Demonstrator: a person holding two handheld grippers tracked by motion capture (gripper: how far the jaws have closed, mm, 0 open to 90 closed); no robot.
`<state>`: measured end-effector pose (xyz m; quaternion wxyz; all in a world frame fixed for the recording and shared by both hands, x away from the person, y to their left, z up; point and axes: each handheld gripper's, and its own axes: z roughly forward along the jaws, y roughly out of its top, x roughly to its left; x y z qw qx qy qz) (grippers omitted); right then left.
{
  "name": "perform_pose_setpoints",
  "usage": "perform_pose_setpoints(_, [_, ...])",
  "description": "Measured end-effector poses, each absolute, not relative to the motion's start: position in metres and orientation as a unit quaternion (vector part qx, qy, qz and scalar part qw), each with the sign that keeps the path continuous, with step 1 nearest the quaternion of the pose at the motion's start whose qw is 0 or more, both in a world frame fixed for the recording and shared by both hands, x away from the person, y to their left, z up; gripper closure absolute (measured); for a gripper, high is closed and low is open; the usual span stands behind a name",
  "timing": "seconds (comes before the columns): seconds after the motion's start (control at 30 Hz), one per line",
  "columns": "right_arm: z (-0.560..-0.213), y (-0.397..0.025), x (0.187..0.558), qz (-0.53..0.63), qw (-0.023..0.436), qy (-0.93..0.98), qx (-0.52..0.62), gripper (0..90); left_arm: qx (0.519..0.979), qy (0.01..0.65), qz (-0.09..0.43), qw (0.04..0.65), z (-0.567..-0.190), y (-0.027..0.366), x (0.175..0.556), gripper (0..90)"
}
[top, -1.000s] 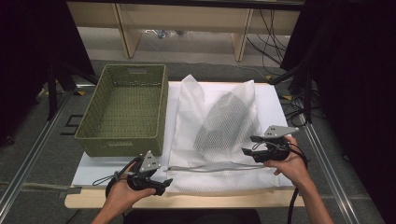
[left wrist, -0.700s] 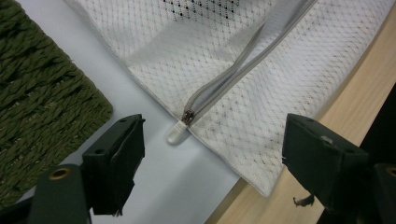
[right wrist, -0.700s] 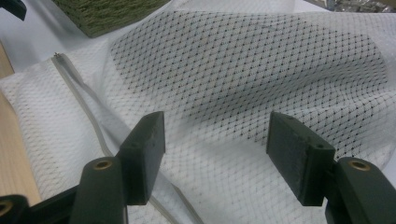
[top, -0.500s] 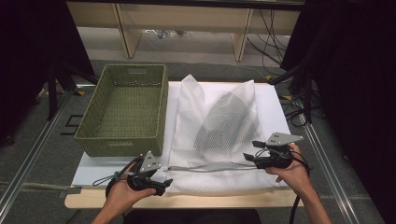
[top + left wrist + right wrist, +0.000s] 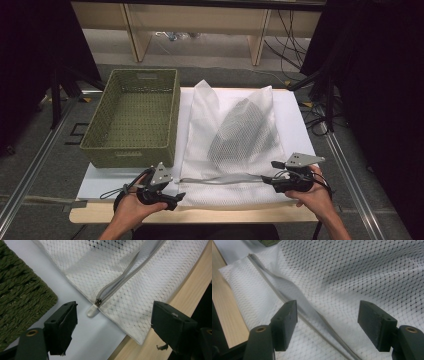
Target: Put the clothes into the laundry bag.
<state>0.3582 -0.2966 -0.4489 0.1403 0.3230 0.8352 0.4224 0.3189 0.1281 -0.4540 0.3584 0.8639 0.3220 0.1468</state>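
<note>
The white mesh laundry bag (image 5: 235, 140) lies flat on the white board, just beside the green woven basket (image 5: 132, 117) on the basket's right, with something dark showing through its netting. The bag's near hem reaches the wooden table edge (image 5: 200, 215).

Along that near hem runs the grey zipper (image 5: 225, 179). Its long axis goes side to side across the bag, parallel to the table edge, from the bag corner nearest the basket toward the far corner. The zipper's small white pull tab (image 5: 93, 310) sits at the basket-side end, right at the bag's corner.

The left gripper (image 5: 167, 196) hovers just off that same corner. In the left gripper view its jaws stand wide apart with nothing between them, and the pull tab lies directly ahead of them, slightly toward the left jaw. This is the nearer gripper to the tab.

The right gripper (image 5: 272, 180) is over the opposite end of the zipper, well apart from the basket. Its jaws are also wide and hold nothing; the zipper track (image 5: 307, 315) runs diagonally between them, closer to the left jaw.
</note>
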Motion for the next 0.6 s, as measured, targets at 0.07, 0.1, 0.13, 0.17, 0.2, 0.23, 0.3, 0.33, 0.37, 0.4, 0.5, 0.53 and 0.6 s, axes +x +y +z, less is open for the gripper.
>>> perform_pose_setpoints(0.07, [-0.451,-0.298,0.357,0.425,0.149,0.837,0.311,32.8,0.864,0.321,0.147,0.359,-0.454,0.128,0.319,20.9])
perform_pose_setpoints(0.1, [-0.451,-0.298,0.355,0.423,0.146,0.835,0.319,32.8,0.865,0.320,0.146,0.358,-0.454,0.128,0.319,20.8])
perform_pose_setpoints(0.13, [-0.453,-0.298,0.350,0.424,0.144,0.833,0.324,32.7,0.866,0.316,0.146,0.358,-0.455,0.128,0.319,20.9])
perform_pose_setpoints(0.17, [-0.453,-0.298,0.350,0.424,0.144,0.833,0.324,32.7,0.867,0.316,0.148,0.355,-0.455,0.128,0.320,20.9])
perform_pose_setpoints(0.2, [-0.453,-0.298,0.350,0.426,0.146,0.834,0.319,32.7,0.867,0.316,0.146,0.357,-0.455,0.127,0.319,20.9])
perform_pose_setpoints(0.23, [-0.453,-0.297,0.347,0.424,0.145,0.832,0.327,32.6,0.868,0.312,0.148,0.356,-0.455,0.127,0.319,20.9])
perform_pose_setpoints(0.3, [-0.454,-0.297,0.344,0.424,0.151,0.834,0.320,32.6,0.867,0.315,0.150,0.357,-0.454,0.126,0.318,20.9])
perform_pose_setpoints(0.33, [-0.455,-0.296,0.342,0.424,0.148,0.836,0.315,32.5,0.867,0.314,0.149,0.357,-0.454,0.126,0.318,20.8])
perform_pose_setpoints(0.37, [-0.455,-0.296,0.342,0.424,0.148,0.836,0.315,32.5,0.867,0.313,0.148,0.357,-0.454,0.126,0.318,20.8])
perform_pose_setpoints(0.4, [-0.455,-0.295,0.338,0.422,0.148,0.836,0.318,32.4,0.867,0.314,0.148,0.358,-0.455,0.125,0.318,20.9])
perform_pose_setpoints(0.5, [-0.455,-0.295,0.334,0.424,0.147,0.834,0.322,32.4,0.868,0.312,0.149,0.357,-0.454,0.125,0.317,20.8])
perform_pose_setpoints(0.53, [-0.455,-0.296,0.332,0.425,0.149,0.834,0.319,32.3,0.867,0.313,0.150,0.358,-0.453,0.124,0.316,20.8])
perform_pose_setpoints(0.6, [-0.457,-0.296,0.328,0.421,0.151,0.834,0.323,32.4,0.868,0.311,0.148,0.357,-0.453,0.124,0.316,20.9])
